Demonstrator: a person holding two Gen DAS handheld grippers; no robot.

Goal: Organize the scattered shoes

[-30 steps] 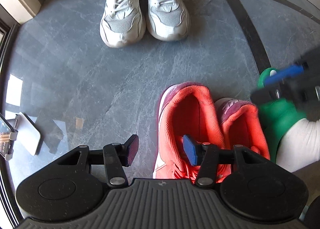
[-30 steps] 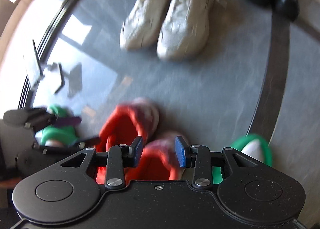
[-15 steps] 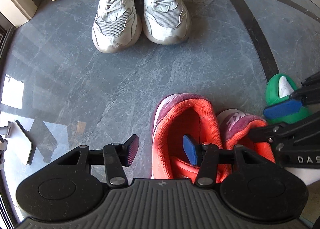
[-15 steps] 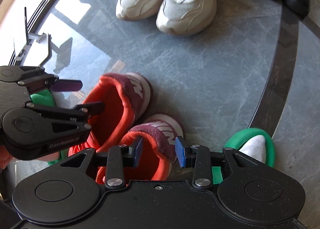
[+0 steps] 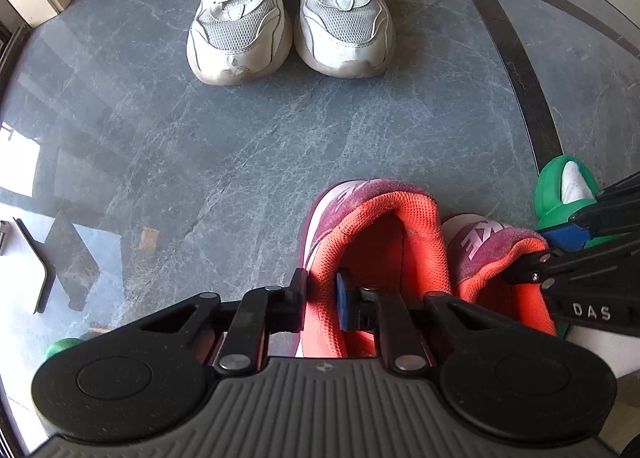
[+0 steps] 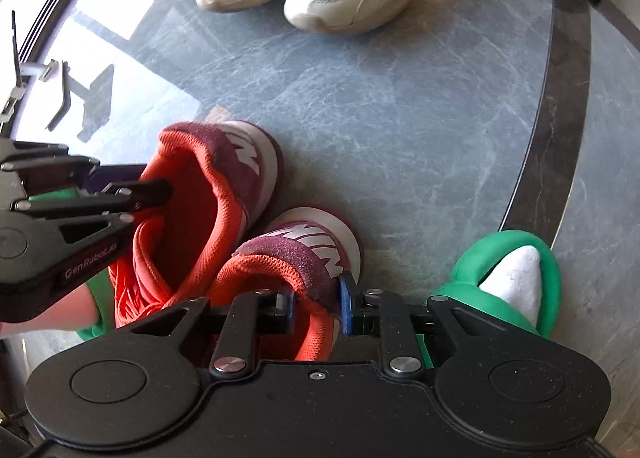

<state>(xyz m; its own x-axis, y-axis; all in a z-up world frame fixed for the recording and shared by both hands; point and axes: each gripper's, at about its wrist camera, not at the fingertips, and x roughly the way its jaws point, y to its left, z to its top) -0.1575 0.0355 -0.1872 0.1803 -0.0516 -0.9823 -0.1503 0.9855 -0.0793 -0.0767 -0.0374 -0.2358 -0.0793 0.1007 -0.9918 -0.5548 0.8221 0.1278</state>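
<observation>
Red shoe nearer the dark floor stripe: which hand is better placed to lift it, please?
Right: its closing tongs straddle the collar of that red shoe; the left tongs are closing on the other shoe.

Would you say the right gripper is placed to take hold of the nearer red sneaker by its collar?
Probably yes: the right gripper already straddles the outer collar wall of the nearer red sneaker, jaws closing on it, with nothing in between.
</observation>
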